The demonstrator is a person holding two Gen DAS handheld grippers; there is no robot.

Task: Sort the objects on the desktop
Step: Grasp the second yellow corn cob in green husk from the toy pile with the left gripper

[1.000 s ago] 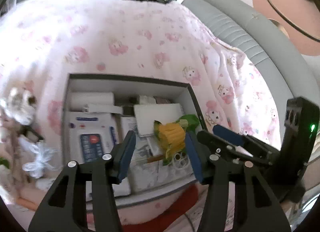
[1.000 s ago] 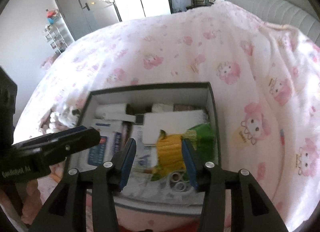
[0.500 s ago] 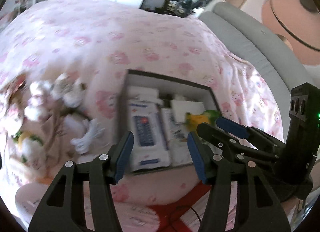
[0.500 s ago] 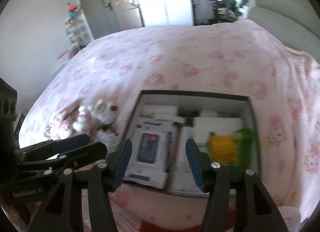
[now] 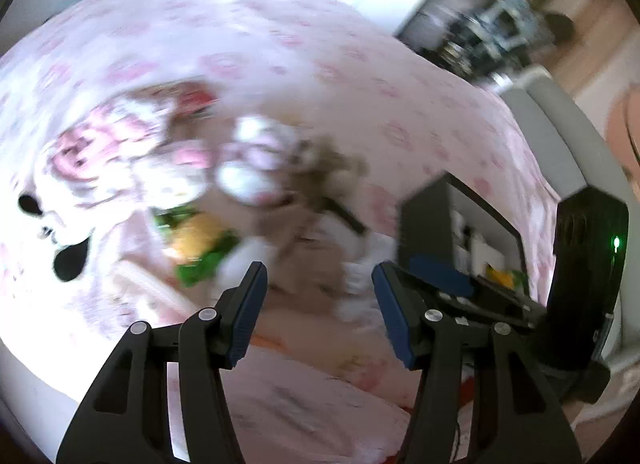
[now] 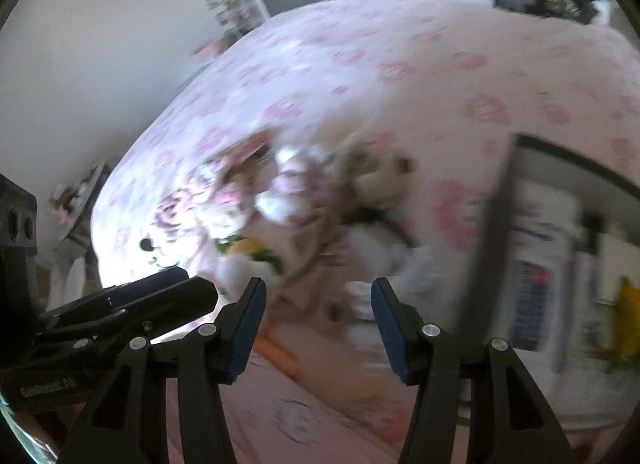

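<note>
Both the left gripper (image 5: 318,310) and right gripper (image 6: 316,314) gape empty, left of the box (image 6: 486,264) edge.

A loose heap of small objects (image 5: 276,200) lies on the pink patterned bed cover (image 5: 328,64), blurred in both views. Within it: a yellow-and-green packet (image 5: 200,244), low and to the left of the heap; white and pale pink soft items (image 6: 280,192) at its middle; a beige, fuzzy item (image 6: 376,176) toward the right. Individual shapes cannot be told apart with certainty. To the right of the heap stands a dark-walled open box (image 6: 486,248), apart from it, resting on the same cover. Inside the box lie a white pack with a blue and red label (image 6: 532,288) and a yellow-and-green item (image 6: 628,328) near its right end.
</note>
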